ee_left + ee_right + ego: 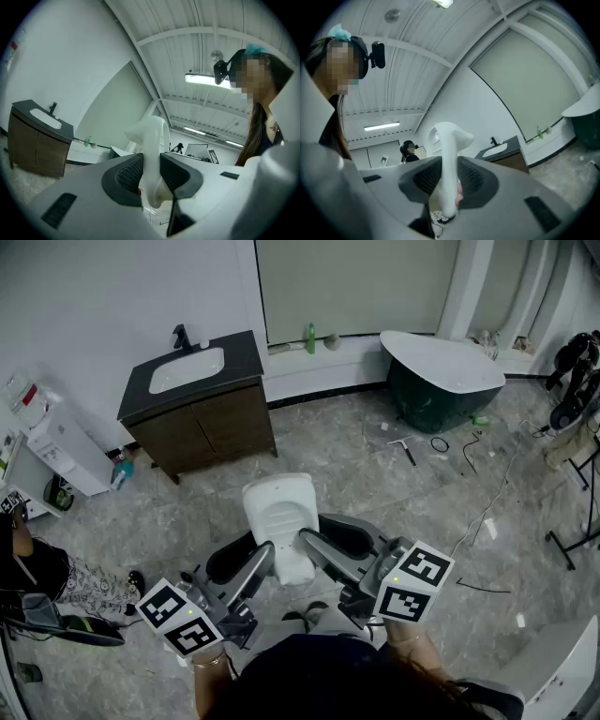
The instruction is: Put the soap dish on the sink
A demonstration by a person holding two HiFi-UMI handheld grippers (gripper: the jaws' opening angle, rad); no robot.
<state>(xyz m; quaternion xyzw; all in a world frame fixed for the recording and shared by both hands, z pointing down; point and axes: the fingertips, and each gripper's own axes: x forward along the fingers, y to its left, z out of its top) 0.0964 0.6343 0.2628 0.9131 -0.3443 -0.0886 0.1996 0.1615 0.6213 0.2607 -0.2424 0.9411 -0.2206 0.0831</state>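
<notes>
Soap dish [281, 521], white, hangs in mid-air at the centre of the head view, carried between both tools. The left gripper [258, 563] reaches in from 7 o'clock and the right gripper [317, 551] from 4 o'clock. Both are held level, close to the body and angled toward each other. Each gripper's jaws are clenched on one thin edge of the dish, ribbed pads pressing it. The sink [187, 369] lies well apart at 11 o'clock, set in a dark-topped cabinet [216, 423].
</notes>
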